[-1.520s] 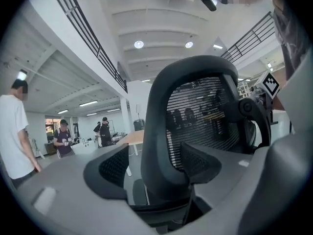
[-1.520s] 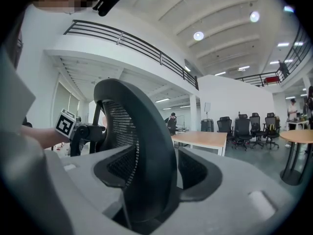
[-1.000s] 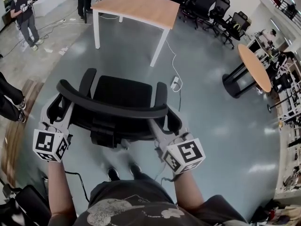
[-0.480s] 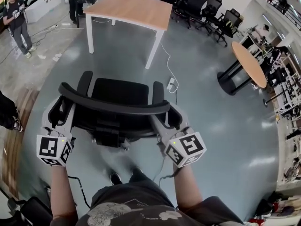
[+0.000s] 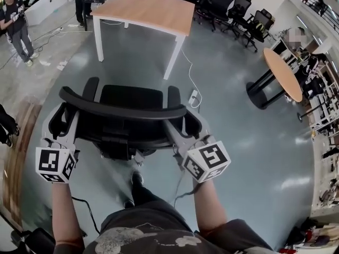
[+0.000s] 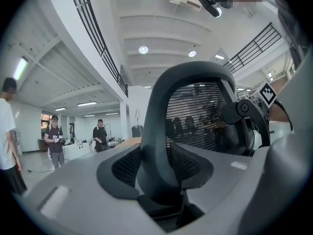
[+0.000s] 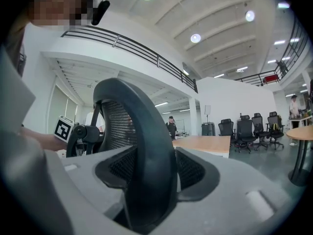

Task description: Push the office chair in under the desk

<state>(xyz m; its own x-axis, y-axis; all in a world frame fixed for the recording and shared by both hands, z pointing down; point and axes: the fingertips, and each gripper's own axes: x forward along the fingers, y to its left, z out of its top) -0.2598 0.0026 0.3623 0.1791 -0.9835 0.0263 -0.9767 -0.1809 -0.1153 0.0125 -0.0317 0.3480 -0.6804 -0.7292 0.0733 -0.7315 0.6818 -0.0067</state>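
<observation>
Mesh-backed office chair [image 5: 130, 103], curved frame pinched in jaws of left gripper [image 5: 64, 119] and right gripper [image 5: 181, 130], wood-topped desk [image 5: 145, 7]

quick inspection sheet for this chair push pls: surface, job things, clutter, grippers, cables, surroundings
surface: grey glossy floor; nothing seen directly between chair and desk.
job's things: office chair stands short of the desk, seat towards it, not under it yet.
clutter: white power strip on the floor right of the chair.
grippers: left gripper and right gripper each clamp the backrest rim, one per side.
cables: white cable runs from the power strip towards the desk; black cable by the person's feet.
surroundings: round table, parked chairs, people standing far left.
</observation>
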